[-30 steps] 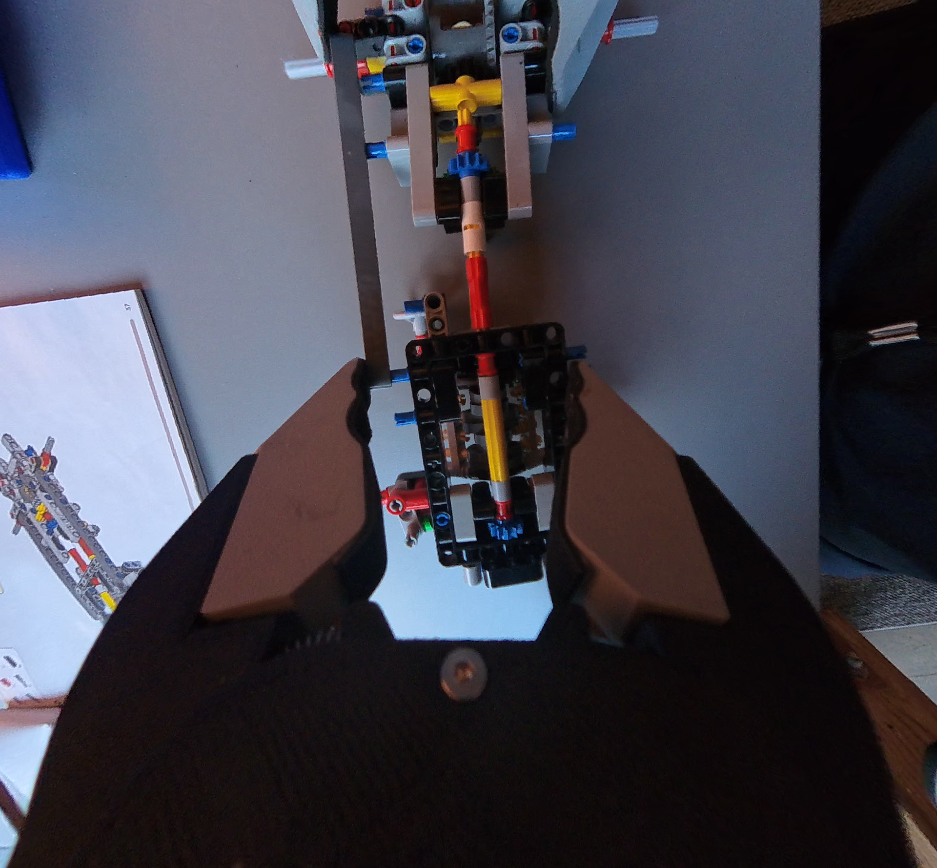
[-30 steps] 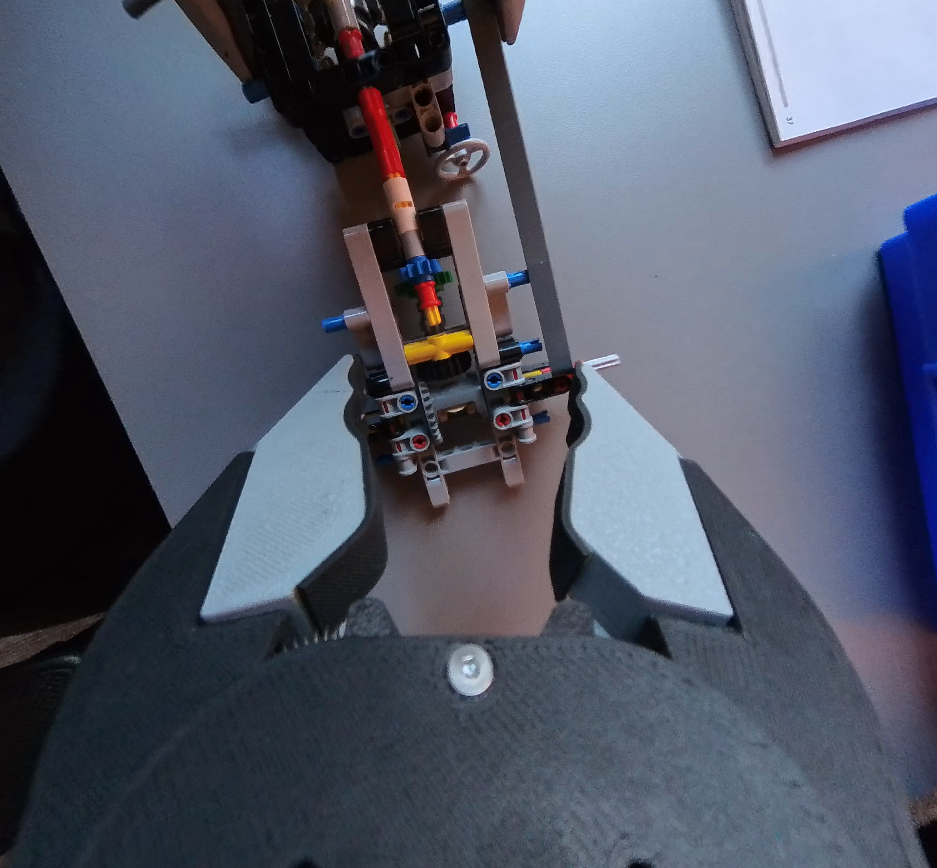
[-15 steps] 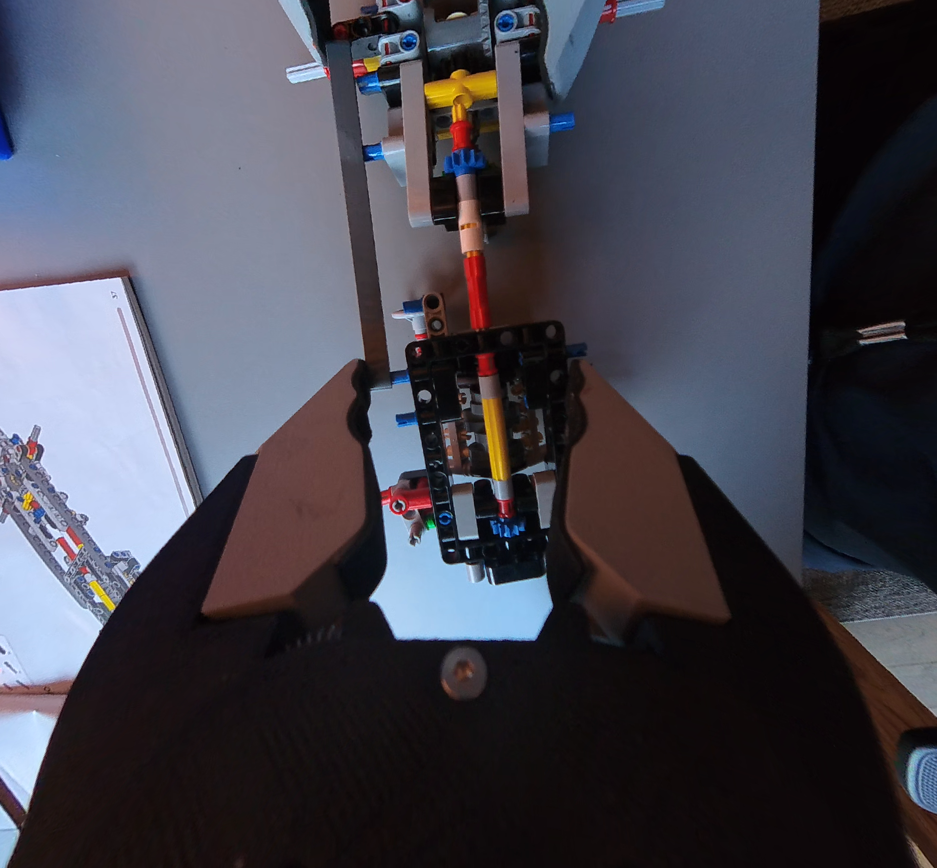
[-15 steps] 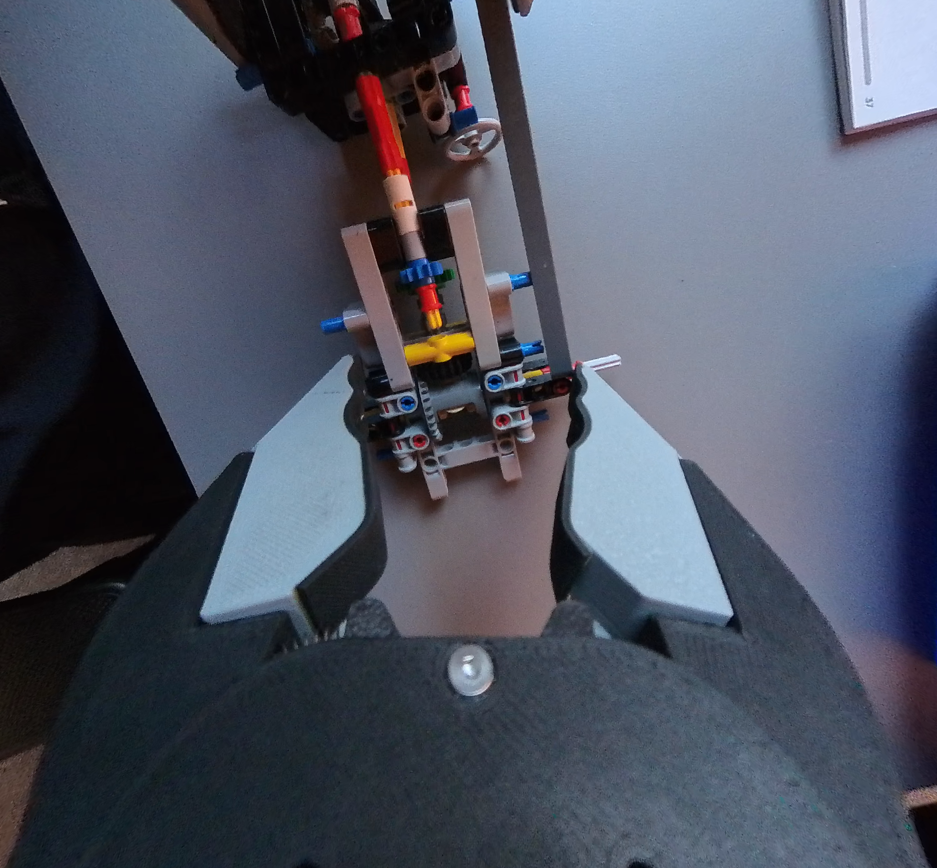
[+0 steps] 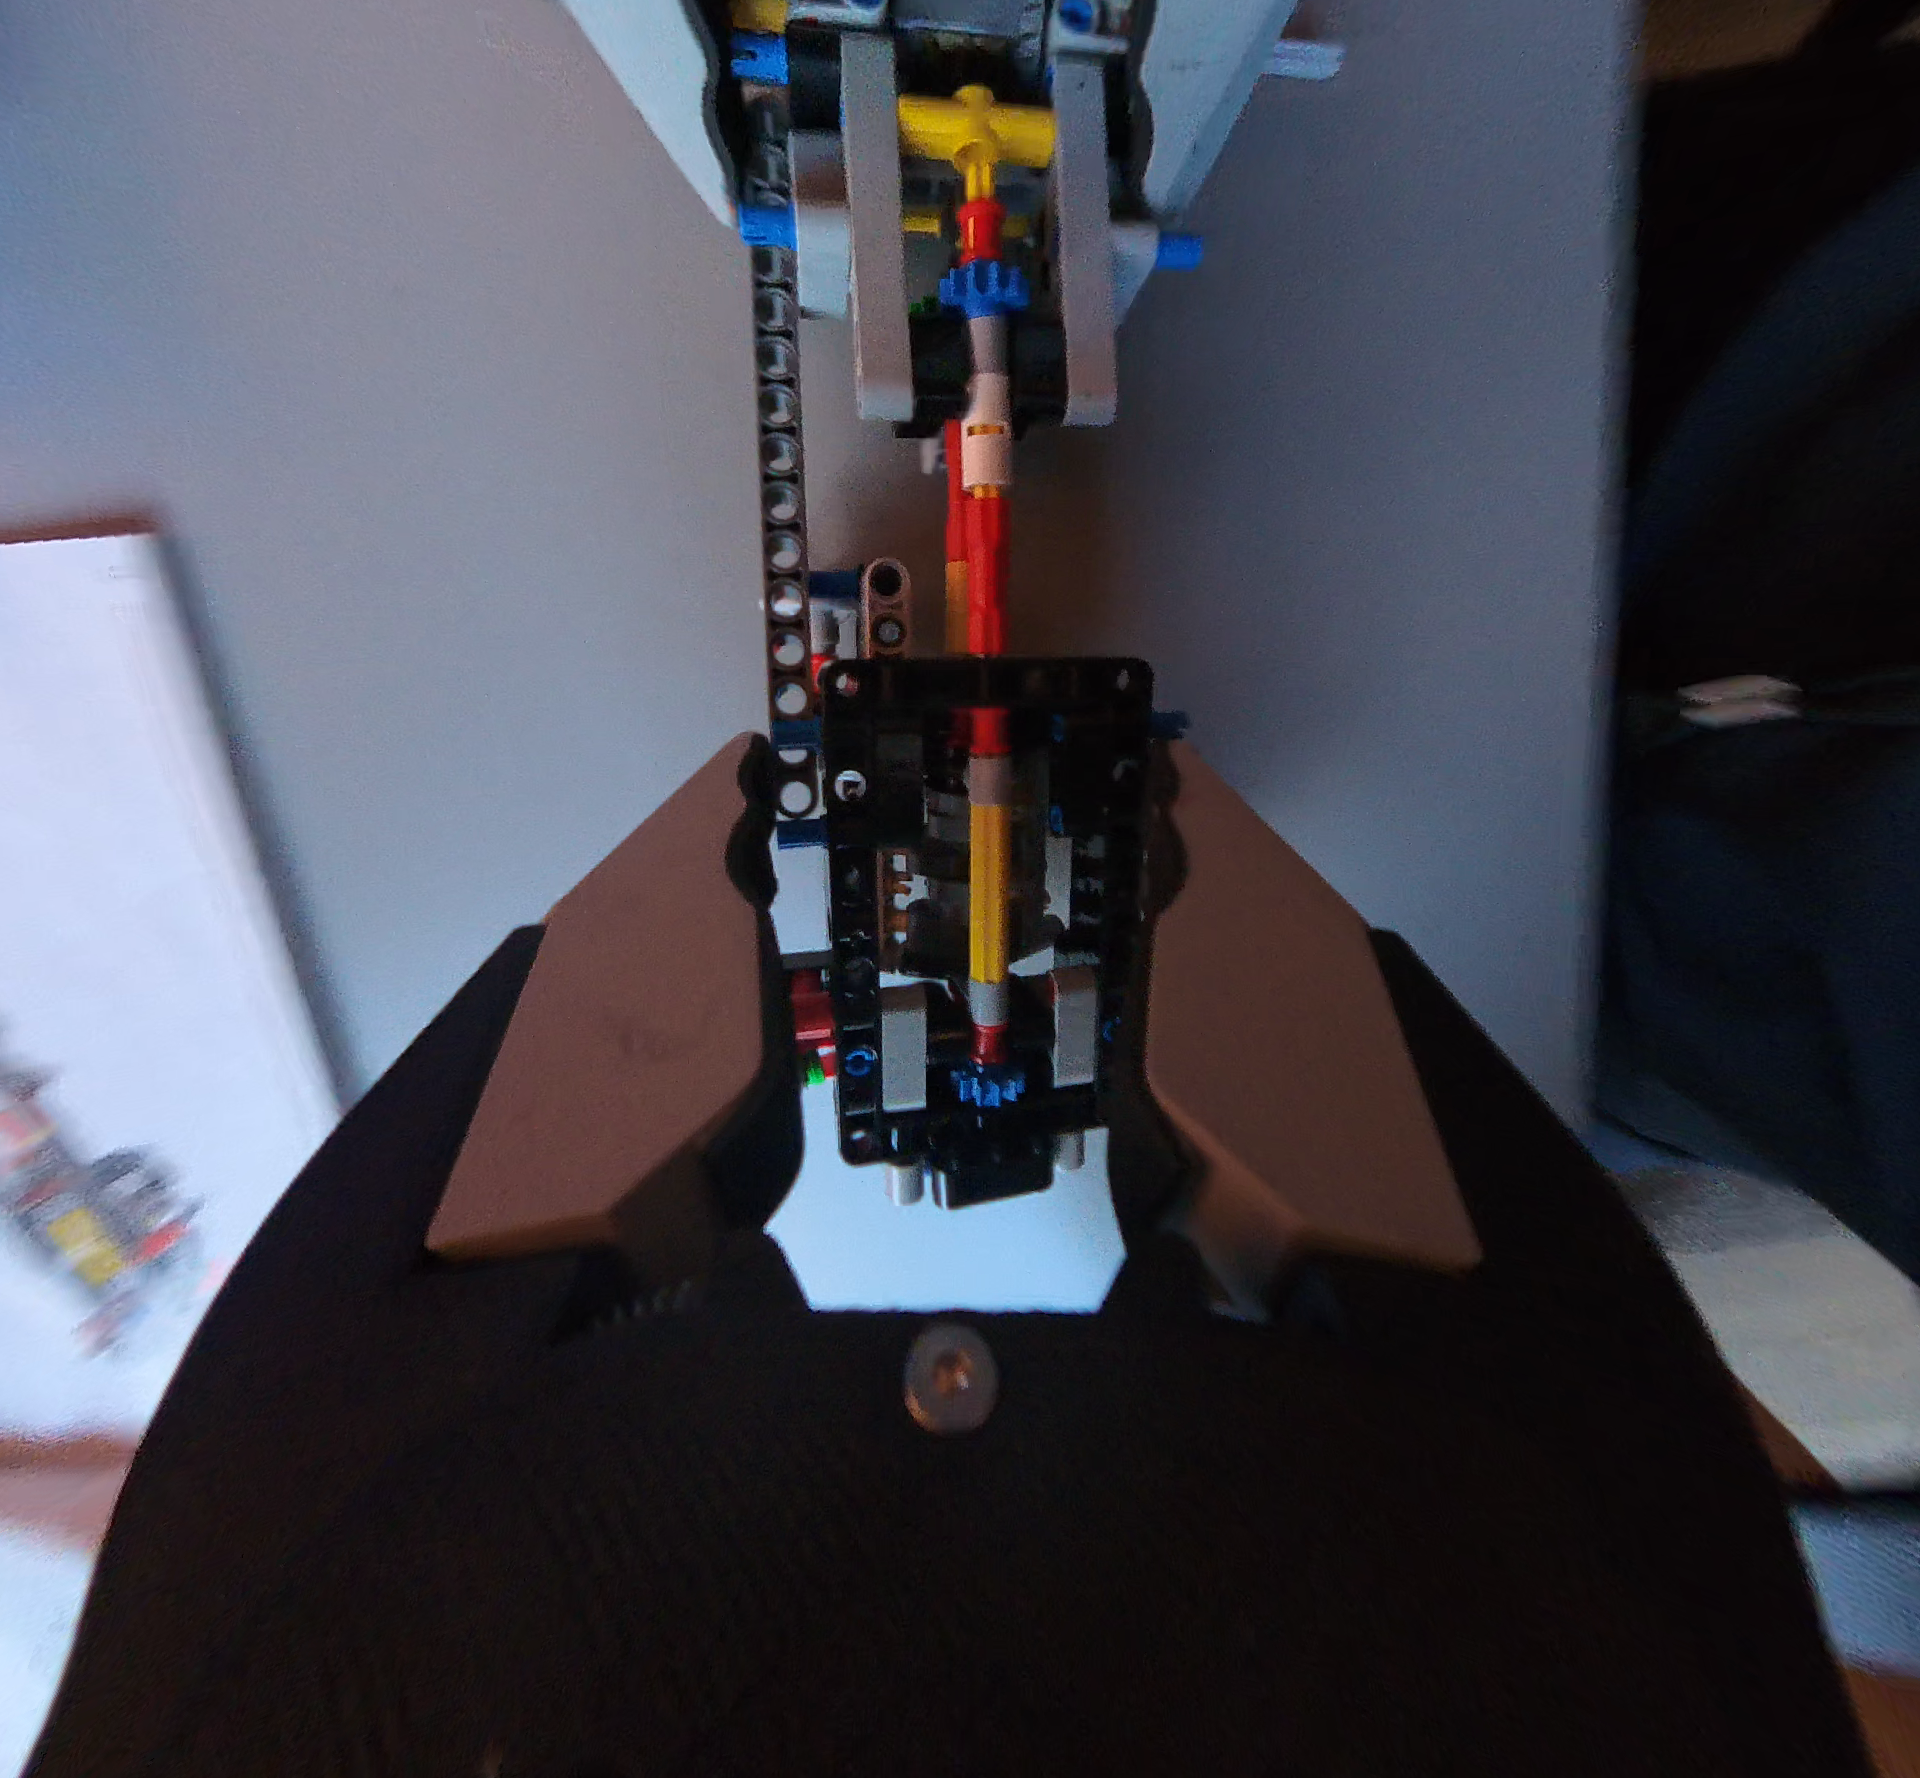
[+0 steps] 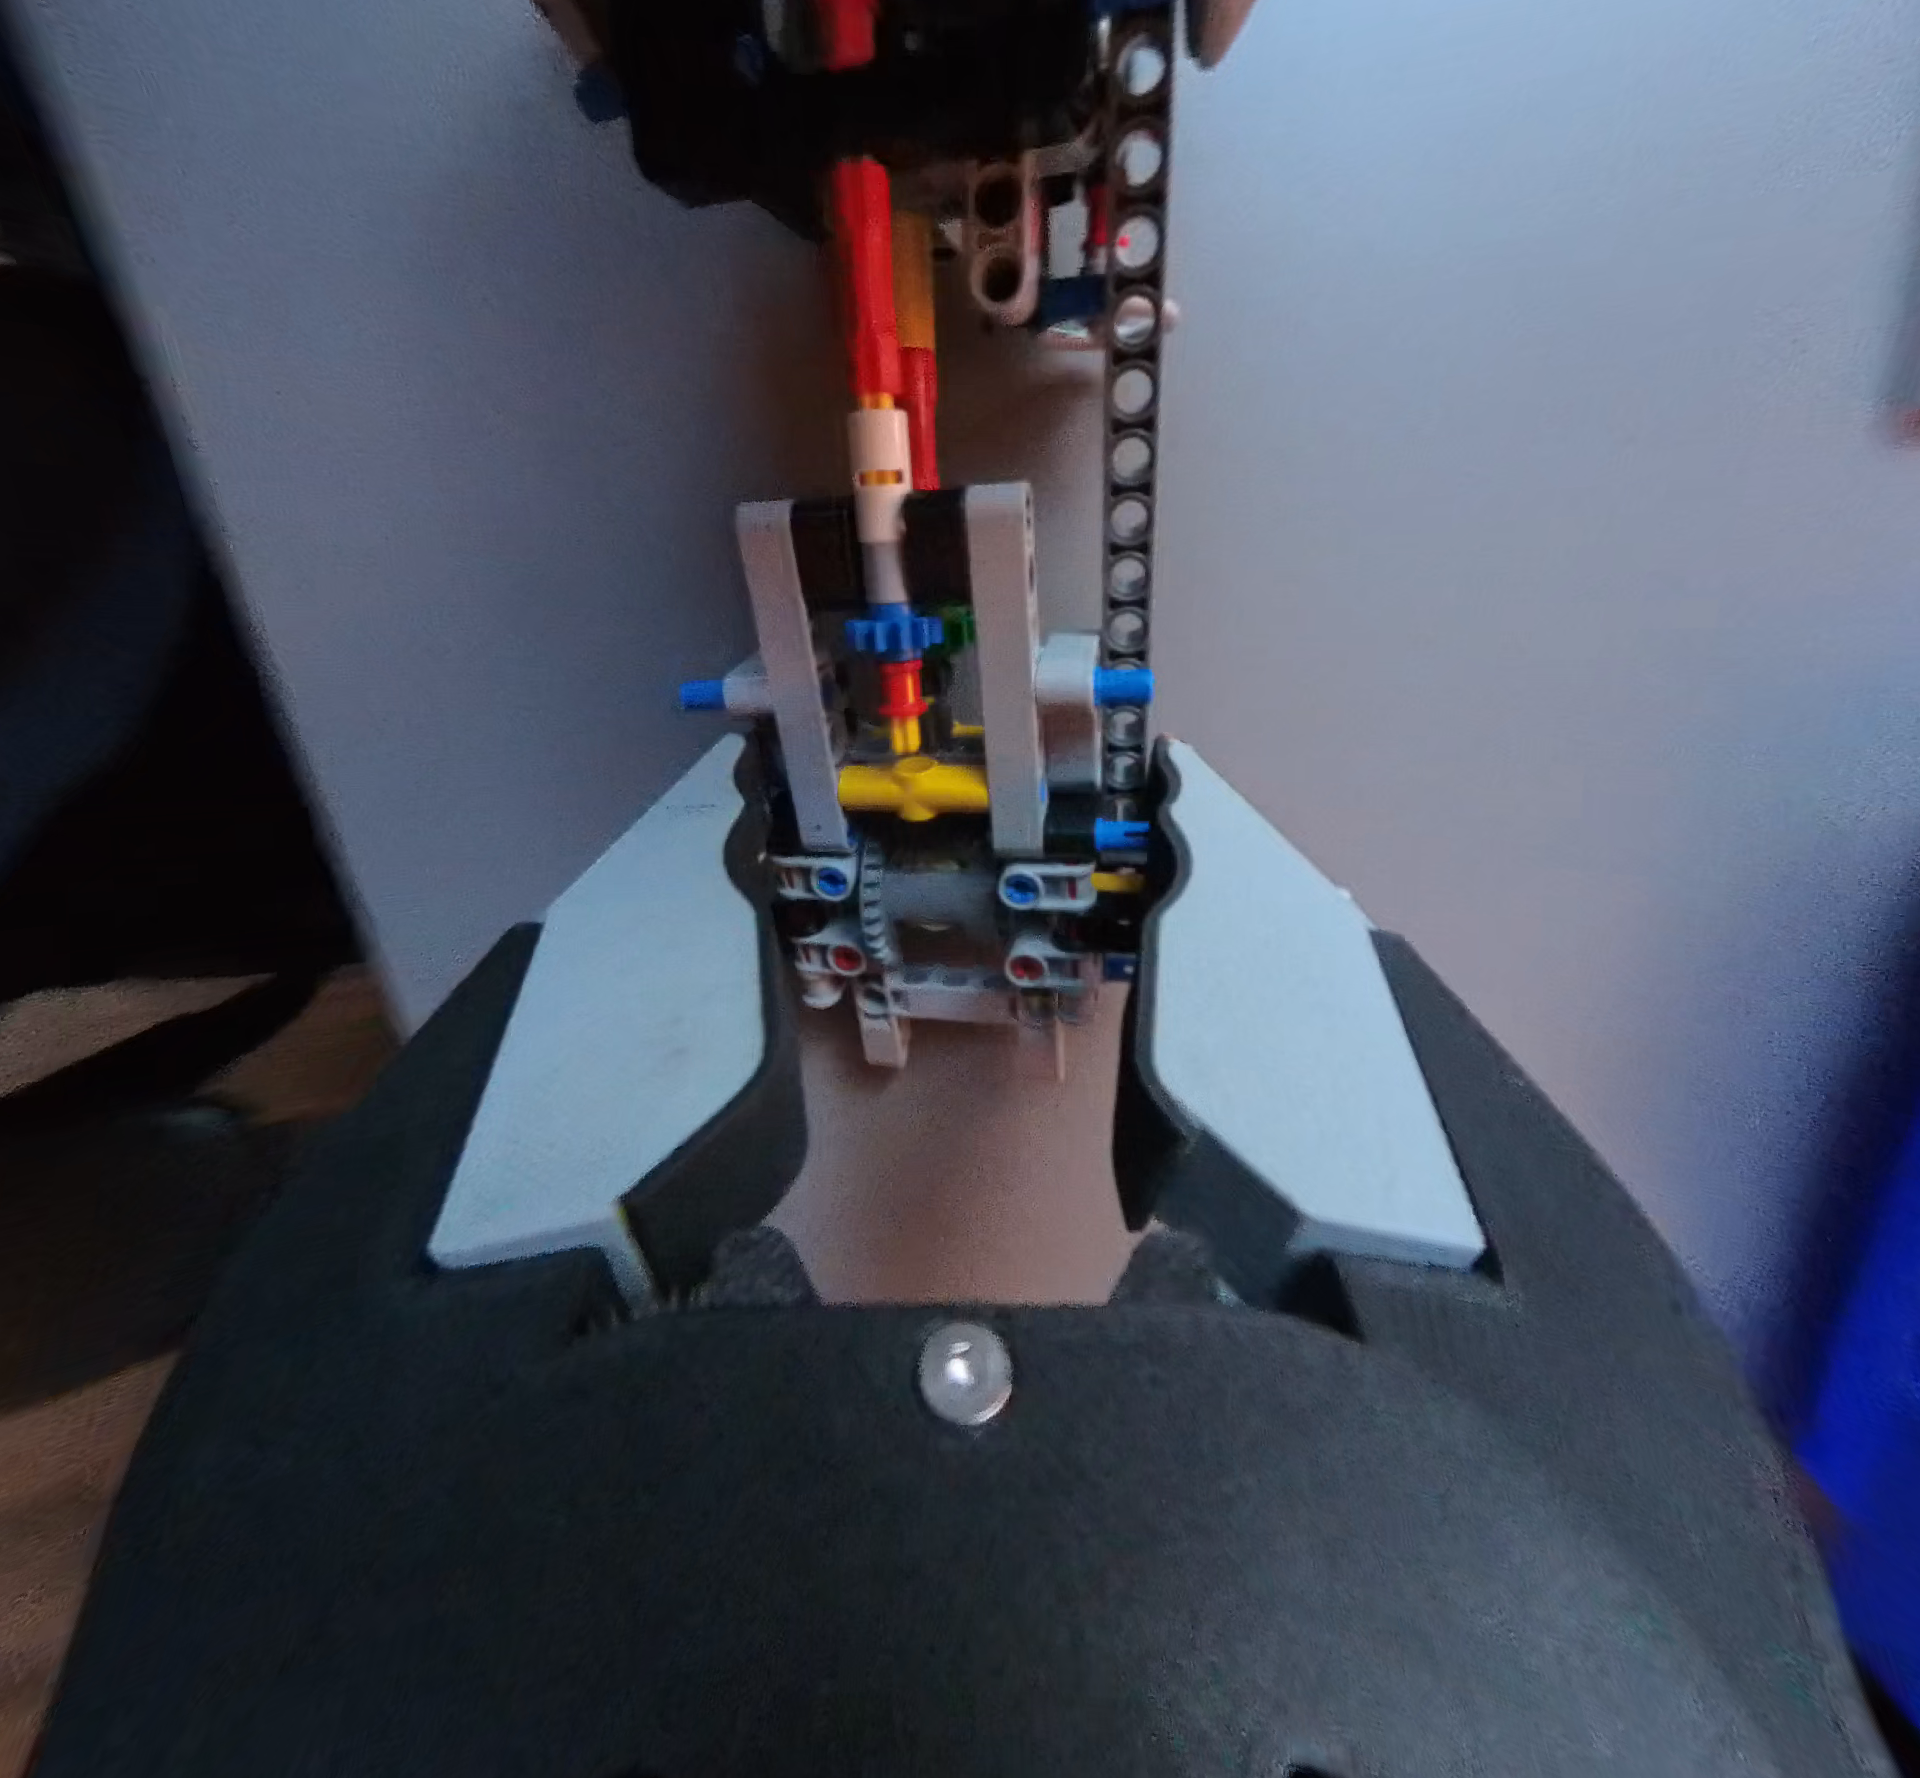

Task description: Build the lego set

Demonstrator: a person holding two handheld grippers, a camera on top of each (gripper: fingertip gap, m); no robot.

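Both grippers clamp one toy-brick chassis, left gripper (image 5: 961, 793) on its black frame (image 5: 987, 907), right gripper (image 6: 951, 814) on its grey gear end (image 6: 935, 907); uneven pulling could snap the thin red axle (image 5: 982, 575).

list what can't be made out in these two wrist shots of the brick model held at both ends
- Booklet, left wrist view: motion blur and the left edge leave its page unreadable.
- Right tool, left wrist view: the top edge cuts off all but its grey fingers.
- Black frame end, right wrist view: cut by the top edge and dark.
- Blue object, right wrist view: blurred and cut by the right edge.
- Model underside: faces away in both views.
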